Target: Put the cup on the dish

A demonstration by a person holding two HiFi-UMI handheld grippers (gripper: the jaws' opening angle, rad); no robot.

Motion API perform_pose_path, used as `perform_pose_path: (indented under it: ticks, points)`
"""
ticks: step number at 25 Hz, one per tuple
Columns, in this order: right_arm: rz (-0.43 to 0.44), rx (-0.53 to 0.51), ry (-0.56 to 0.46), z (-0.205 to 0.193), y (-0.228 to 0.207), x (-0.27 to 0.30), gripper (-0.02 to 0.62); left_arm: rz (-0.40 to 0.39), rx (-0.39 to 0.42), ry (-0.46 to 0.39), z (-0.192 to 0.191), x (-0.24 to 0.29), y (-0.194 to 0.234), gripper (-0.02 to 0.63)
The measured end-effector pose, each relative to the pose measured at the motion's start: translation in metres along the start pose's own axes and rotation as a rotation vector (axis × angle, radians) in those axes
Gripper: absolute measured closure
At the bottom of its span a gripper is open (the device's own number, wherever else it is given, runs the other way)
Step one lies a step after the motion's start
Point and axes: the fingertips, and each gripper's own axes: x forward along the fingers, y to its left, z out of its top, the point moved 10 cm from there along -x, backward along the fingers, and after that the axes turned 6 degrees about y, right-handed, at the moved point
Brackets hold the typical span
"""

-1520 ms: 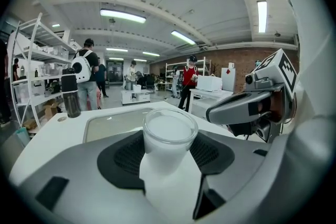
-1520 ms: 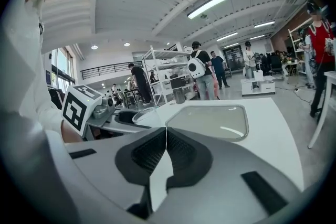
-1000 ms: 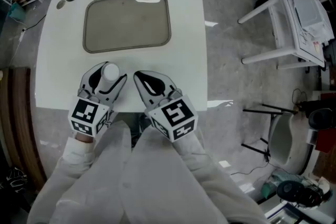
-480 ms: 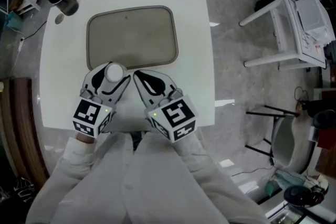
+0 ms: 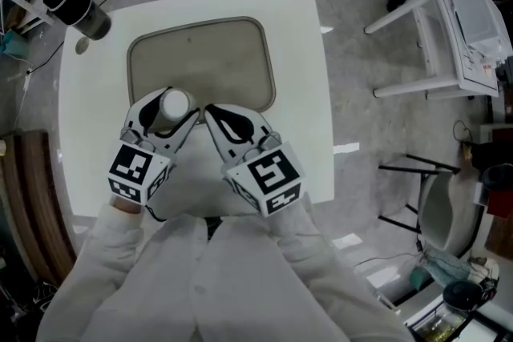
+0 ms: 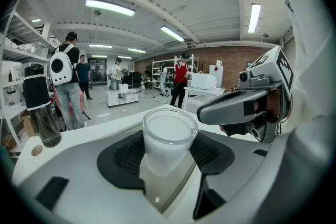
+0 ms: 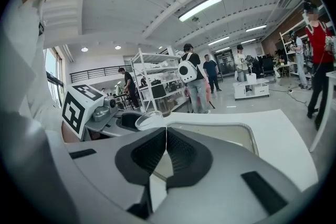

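A white cup [image 5: 175, 102] is upright between the jaws of my left gripper [image 5: 176, 106], which is shut on it just above the near edge of the dish [image 5: 200, 52], a flat grey-beige tray with a raised rim on the white table [image 5: 304, 132]. The left gripper view shows the cup [image 6: 169, 139] clamped between the black pads [image 6: 122, 157]. My right gripper [image 5: 212, 113] is close to the right of the cup, shut with nothing in it. In the right gripper view its pads [image 7: 152, 152] meet, with the dish [image 7: 220, 134] ahead and the cup's rim [image 7: 149, 120] at left.
A black tumbler [image 5: 76, 8] stands at the table's far left corner beside a small round disc [image 5: 82, 46]. A white rack [image 5: 457, 36] stands on the floor to the right. Several people and shelves are far off in the gripper views.
Both grippers moved forward across the table together. The cup, still held, went from well short of the dish to over its near edge.
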Motion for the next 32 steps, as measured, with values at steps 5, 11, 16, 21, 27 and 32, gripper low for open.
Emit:
perform_pose_path:
  ticks: [5,11,16,21,27,32]
  points:
    - [-0.012,0.025,0.021,-0.001,-0.013,0.014,0.581,-0.024,0.007,0.015,0.002,0.017,0.013,0.335]
    - [-0.037,0.041,0.019,0.0,-0.032,0.033,0.581,-0.044,0.004,0.037,-0.004,0.04,0.03,0.336]
    - [-0.05,0.052,0.029,-0.007,-0.04,0.046,0.581,-0.058,0.01,0.046,-0.009,0.059,0.044,0.334]
    - [-0.06,0.07,0.045,-0.014,-0.047,0.059,0.581,-0.07,0.034,0.041,-0.008,0.078,0.053,0.334]
    - [-0.064,0.09,0.061,-0.017,-0.057,0.071,0.581,-0.051,0.029,0.032,-0.005,0.096,0.064,0.334]
    - [-0.065,0.108,0.06,-0.022,-0.063,0.08,0.581,-0.04,0.008,0.038,-0.01,0.106,0.069,0.334]
